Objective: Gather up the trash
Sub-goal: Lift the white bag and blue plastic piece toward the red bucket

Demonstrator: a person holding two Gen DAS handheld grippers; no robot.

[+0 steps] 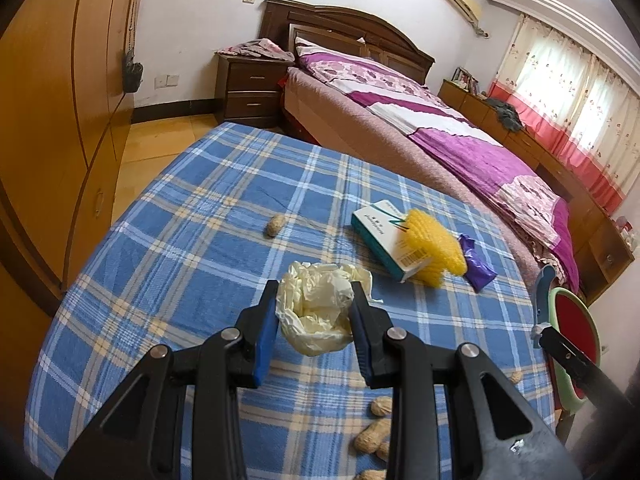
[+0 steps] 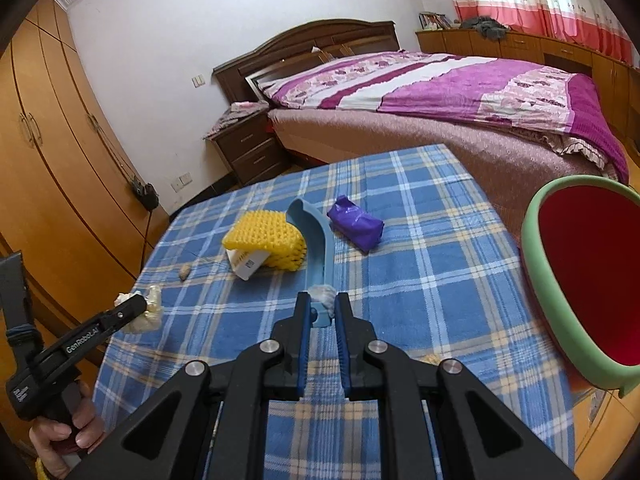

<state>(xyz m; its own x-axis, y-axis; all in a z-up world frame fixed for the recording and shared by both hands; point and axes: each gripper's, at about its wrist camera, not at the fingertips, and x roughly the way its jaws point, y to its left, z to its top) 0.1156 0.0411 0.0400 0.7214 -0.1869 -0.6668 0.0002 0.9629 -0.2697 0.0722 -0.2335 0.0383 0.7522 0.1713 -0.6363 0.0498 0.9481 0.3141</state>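
Left tongs (image 1: 314,316) gripping a crumpled wad (image 1: 316,308) above the table (image 1: 180,208). Right tongs (image 2: 322,312) clamping a curved handle (image 2: 316,240) by its near end. Beyond, a netted sponge (image 2: 264,244) lying on a small box (image 2: 248,266), a wrapped packet (image 2: 356,226) sitting right of them. A peanut (image 1: 275,225) lying apart on the left, more peanuts (image 1: 374,432) near the front edge. A bin (image 2: 548,292) standing off the table's right side, a bed (image 2: 460,92) lying behind.

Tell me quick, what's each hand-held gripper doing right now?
Left hand-held gripper: closed on the crumpled cream wrapper.
Right hand-held gripper: closed on the blue plastic handle, with a bit of white tissue.
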